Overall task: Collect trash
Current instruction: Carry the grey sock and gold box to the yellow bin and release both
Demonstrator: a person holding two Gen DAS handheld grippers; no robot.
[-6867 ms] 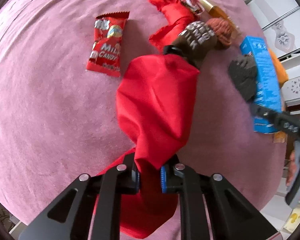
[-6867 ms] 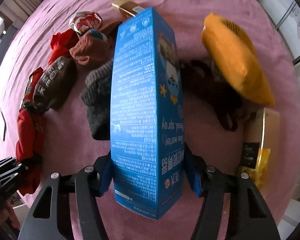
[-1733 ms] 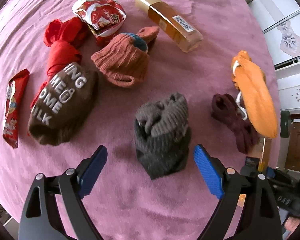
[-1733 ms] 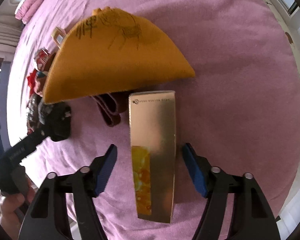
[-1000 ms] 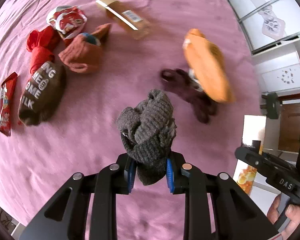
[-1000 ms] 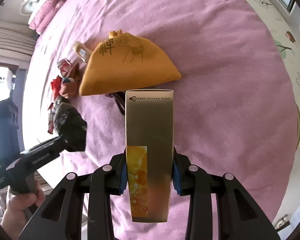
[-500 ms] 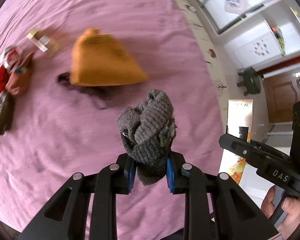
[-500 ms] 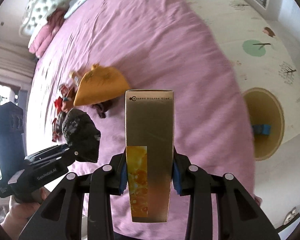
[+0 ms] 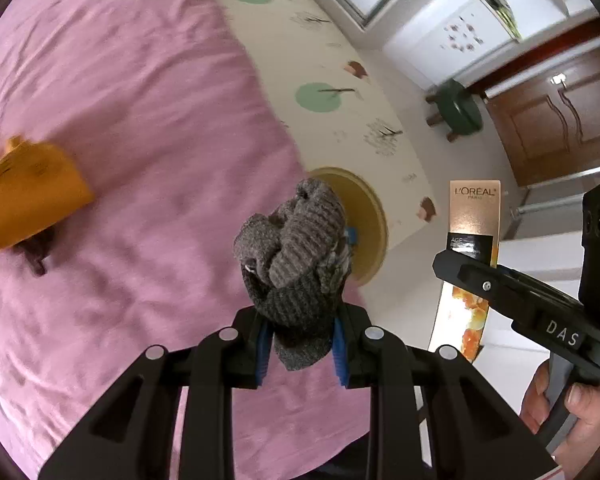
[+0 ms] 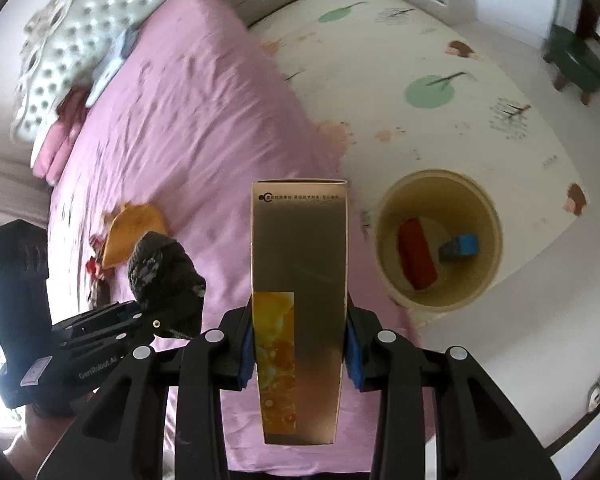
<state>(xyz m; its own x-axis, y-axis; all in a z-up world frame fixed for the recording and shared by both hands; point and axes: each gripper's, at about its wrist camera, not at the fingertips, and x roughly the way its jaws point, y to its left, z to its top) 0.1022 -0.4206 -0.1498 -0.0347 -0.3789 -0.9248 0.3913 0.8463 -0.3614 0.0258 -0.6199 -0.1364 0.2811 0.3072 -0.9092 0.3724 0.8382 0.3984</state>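
My left claw (image 9: 300, 344) is clenched on a grey sock (image 9: 296, 256); the wad hides most of the bin (image 9: 374, 220) just beyond it, past the bed (image 9: 140, 120) edge. My right claw (image 10: 300, 344) grips a gold box (image 10: 300, 280), whose lower end is cut off behind the pads. Right of that box the bin (image 10: 488, 280) sits on the floor (image 10: 440, 60), holding a red thing (image 10: 418, 254) and a blue box (image 10: 462, 246), half hidden. Left of it, an orange pouch (image 10: 134, 232) lies blurred on the bed.

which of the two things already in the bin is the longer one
The red packet, lying lengthwise on the left inside the yellow bin; the blue box to its right looks shorter.
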